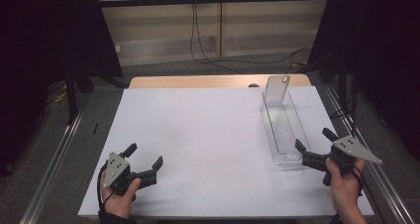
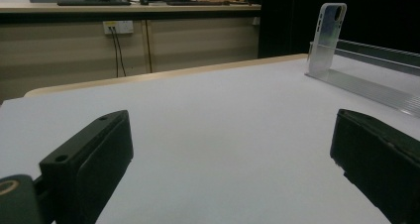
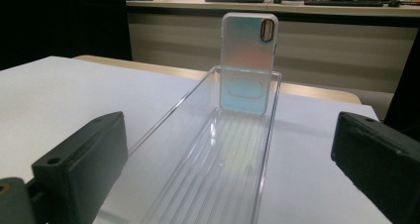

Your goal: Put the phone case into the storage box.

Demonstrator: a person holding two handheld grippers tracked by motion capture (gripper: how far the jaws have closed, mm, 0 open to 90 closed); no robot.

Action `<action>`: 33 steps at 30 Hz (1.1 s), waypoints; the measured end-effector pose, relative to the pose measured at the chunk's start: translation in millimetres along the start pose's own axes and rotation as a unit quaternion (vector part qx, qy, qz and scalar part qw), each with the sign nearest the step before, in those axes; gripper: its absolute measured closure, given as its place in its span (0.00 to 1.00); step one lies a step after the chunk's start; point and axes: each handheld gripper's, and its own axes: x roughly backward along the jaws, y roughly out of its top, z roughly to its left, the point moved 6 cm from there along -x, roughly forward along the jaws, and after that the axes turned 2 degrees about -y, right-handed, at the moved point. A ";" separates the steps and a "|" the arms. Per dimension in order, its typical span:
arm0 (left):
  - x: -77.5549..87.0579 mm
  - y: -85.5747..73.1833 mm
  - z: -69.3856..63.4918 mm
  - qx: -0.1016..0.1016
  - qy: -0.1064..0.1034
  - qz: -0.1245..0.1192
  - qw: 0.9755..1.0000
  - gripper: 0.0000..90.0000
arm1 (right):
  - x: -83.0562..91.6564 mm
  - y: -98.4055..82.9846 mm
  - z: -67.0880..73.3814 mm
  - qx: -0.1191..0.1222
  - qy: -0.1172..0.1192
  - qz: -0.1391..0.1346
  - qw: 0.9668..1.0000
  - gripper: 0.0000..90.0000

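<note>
Fingers [image 3: 79,169] apart (both grippers), facing phone case [image 3: 248,60].

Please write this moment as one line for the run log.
left gripper: open, holds nothing | right gripper: open, at near end of clear tray | phone case: upright at tray's far end

Phone case [image 1: 276,89] upright in tray [image 1: 271,135]

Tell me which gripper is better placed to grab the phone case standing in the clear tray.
Right. The right gripper sits open at the tray's near end, facing the phone case; the left gripper is across the table.
</note>
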 end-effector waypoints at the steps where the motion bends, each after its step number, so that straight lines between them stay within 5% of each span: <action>1: 0.3 -0.2 -0.4 0.001 0.000 0.000 1.000 0.03 | 1.0 -2.0 0.4 0.003 0.001 0.002 1.000 0.01; 19: 12.7 -4.0 0.2 0.000 0.004 0.006 1.000 0.03 | 23.5 -25.2 -2.2 -0.019 -0.017 0.010 1.000 0.02; 25: 14.8 -3.6 -0.3 0.004 0.008 0.005 1.000 0.03 | 30.2 -32.1 1.0 0.011 -0.023 0.014 1.000 0.02; 30: 14.6 -4.0 0.7 0.008 0.010 0.007 1.000 0.03 | 31.0 -37.3 -2.2 -0.004 -0.024 0.024 0.999 0.01; 33: 14.0 -5.0 2.3 0.007 0.012 0.009 1.000 0.03 | 29.0 -37.7 -0.6 0.008 -0.020 0.027 0.999 0.01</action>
